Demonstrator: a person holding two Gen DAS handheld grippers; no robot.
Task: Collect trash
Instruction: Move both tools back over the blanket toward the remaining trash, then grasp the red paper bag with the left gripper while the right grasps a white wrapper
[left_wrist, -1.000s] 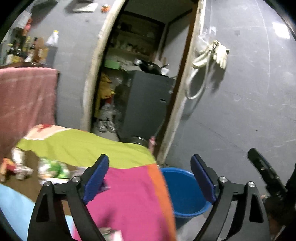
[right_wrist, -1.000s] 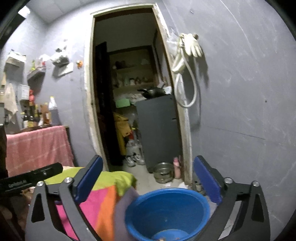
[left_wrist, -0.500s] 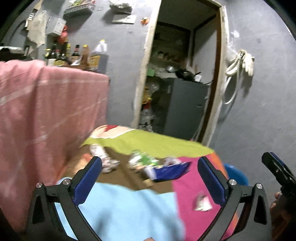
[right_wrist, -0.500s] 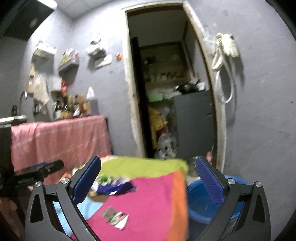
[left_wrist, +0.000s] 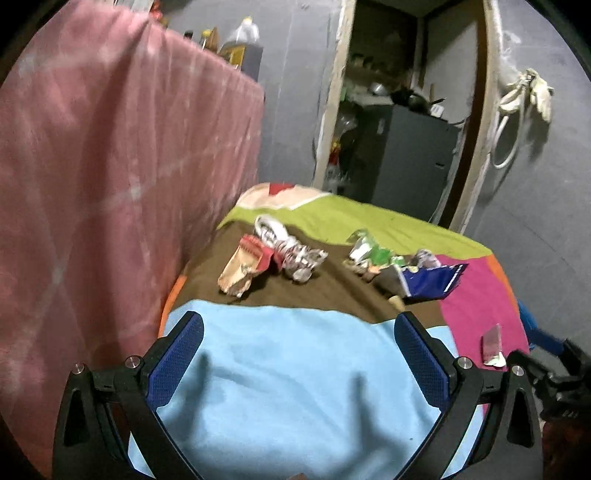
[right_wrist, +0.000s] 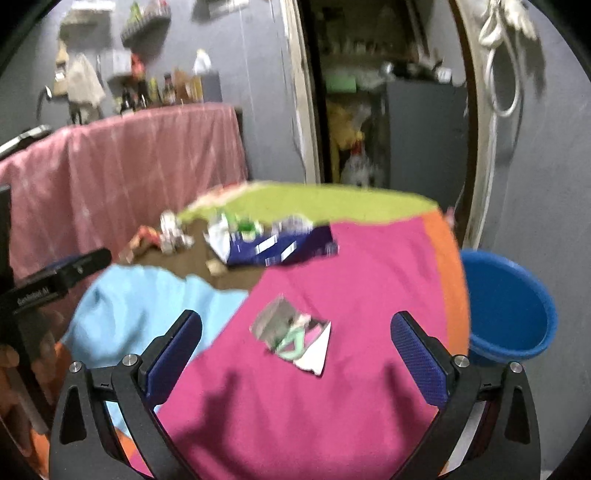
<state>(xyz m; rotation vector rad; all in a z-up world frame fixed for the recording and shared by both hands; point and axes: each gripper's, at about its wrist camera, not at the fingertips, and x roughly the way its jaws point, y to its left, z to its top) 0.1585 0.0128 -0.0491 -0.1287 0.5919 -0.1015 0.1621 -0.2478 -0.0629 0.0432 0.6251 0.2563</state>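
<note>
Both jaws spread and empty, the right hand-held gripper (right_wrist: 295, 347) frames a torn wrapper (right_wrist: 293, 338) on the table (right_wrist: 369, 280), apparently first for the blue bucket (right_wrist: 509, 306); the left hand-held gripper (left_wrist: 299, 354) waits short of the crumpled packets (left_wrist: 273, 262).

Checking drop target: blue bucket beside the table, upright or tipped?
Upright. The blue bucket stands beside the table's orange edge, mouth up, rim level. Contents: cannot tell.

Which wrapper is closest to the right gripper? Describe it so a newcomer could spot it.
Find the patchwork cloth on the table, then its big pink patch beside the blue bucket. A small flat wrapper lies there alone, ahead of the open right gripper. Unlike the crumpled pile farther back, it is silvery with green and white.
</note>
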